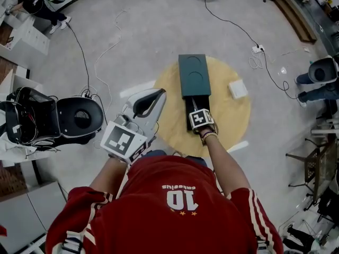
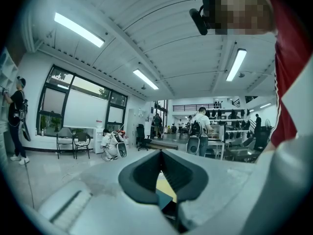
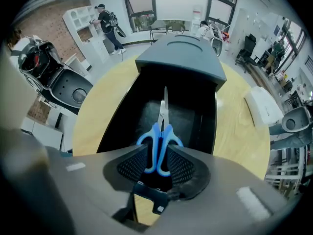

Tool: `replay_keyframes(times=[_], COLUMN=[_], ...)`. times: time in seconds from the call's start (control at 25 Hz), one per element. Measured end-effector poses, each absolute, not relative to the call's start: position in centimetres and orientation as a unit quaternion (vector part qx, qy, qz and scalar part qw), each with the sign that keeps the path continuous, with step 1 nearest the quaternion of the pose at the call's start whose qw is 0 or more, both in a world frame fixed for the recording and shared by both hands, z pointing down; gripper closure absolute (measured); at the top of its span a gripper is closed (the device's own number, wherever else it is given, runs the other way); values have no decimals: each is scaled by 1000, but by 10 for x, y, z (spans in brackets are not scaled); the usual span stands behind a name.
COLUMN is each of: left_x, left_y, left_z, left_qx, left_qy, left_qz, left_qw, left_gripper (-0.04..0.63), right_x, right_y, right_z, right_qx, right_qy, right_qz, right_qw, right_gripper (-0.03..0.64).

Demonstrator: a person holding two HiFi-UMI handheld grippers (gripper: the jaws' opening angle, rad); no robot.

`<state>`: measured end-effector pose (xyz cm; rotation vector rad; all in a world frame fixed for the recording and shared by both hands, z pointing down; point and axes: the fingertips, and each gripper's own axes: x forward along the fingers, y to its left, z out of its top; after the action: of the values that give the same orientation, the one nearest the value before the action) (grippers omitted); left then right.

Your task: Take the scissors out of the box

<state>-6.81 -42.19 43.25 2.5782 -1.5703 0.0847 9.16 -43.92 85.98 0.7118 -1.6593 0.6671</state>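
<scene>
A dark teal box (image 3: 181,58) lies on the round wooden table (image 3: 239,126) with its black tray (image 3: 122,116) slid out toward me. Blue-handled scissors (image 3: 161,131) lie in the tray, blades pointing at the box's sleeve. My right gripper (image 3: 157,155) points steeply down into the tray with the blue handles between its jaws; I see no firm press on them. In the head view its marker cube (image 1: 202,118) sits over the tray (image 1: 197,106). My left gripper (image 1: 161,91) is held level at the table's left edge, its tips together (image 2: 160,152) with nothing in them.
A small white box (image 1: 238,89) lies on the table's right side. A black machine with an open round lid (image 1: 79,118) stands on the floor to the left. Cables and a power strip (image 1: 258,48) lie on the floor beyond the table.
</scene>
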Motion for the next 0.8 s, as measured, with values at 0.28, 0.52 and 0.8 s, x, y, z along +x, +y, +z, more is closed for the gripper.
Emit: replay_keyframes(times=[0.28, 0.52, 0.8], left_x=[-75, -78, -77], left_y=[-405, -393, -394], left_z=[428, 420, 417], left_qx=[848, 850, 858], left_qy=[-526, -522, -511], left_qz=[25, 16, 8], left_qw=[60, 62, 57], left_gripper=[592, 592, 592], right_x=[90, 90, 104], right_y=[-429, -423, -425], right_z=[859, 844, 824], right_qx=[283, 304, 346], right_qy=[-714, -724, -734], right_qz=[288, 298, 314], right_qw=[572, 542, 492], right_gripper=[526, 531, 532])
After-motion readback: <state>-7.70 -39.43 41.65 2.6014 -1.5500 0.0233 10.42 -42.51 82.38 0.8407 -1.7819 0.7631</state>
